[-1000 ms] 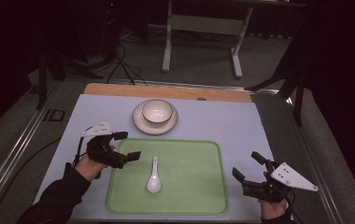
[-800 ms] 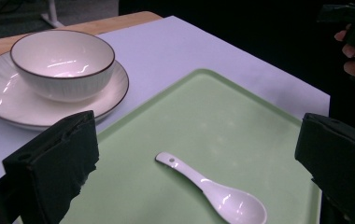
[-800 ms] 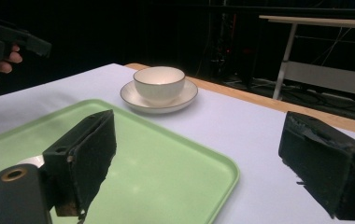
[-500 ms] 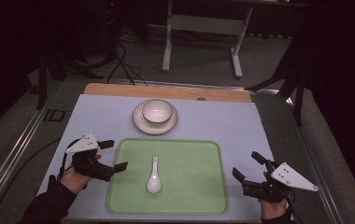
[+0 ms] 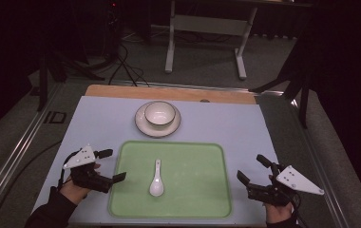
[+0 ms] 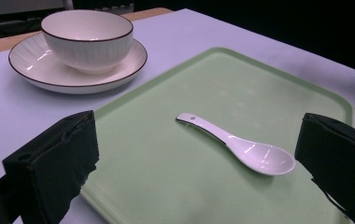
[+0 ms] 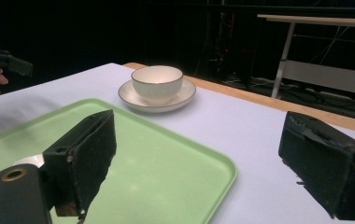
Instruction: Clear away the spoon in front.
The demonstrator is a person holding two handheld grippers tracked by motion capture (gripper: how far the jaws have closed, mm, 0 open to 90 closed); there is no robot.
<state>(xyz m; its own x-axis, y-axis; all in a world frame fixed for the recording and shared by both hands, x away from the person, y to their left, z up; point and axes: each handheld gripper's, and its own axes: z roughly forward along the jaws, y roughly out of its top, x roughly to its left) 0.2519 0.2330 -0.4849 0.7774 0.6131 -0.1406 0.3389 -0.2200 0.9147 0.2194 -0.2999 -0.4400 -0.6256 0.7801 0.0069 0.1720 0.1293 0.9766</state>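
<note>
left gripper (image 5: 106, 166) drawn back from the tray (image 5: 193, 190) toward the table's near left edge, jaws apart

One bowl (image 5: 159, 113), one saucer (image 5: 142, 125), one spoon (image 5: 156, 179), one green tray (image 5: 197, 190) (two handheld tools: left tool (image 5: 111, 166), right tool (image 5: 252, 168)).

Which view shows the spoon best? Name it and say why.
The left gripper view: the spoon lies close, handle hole and hollow clear. The high view shows it small on the tray. In the right gripper view a jaw hides most of it.
</note>
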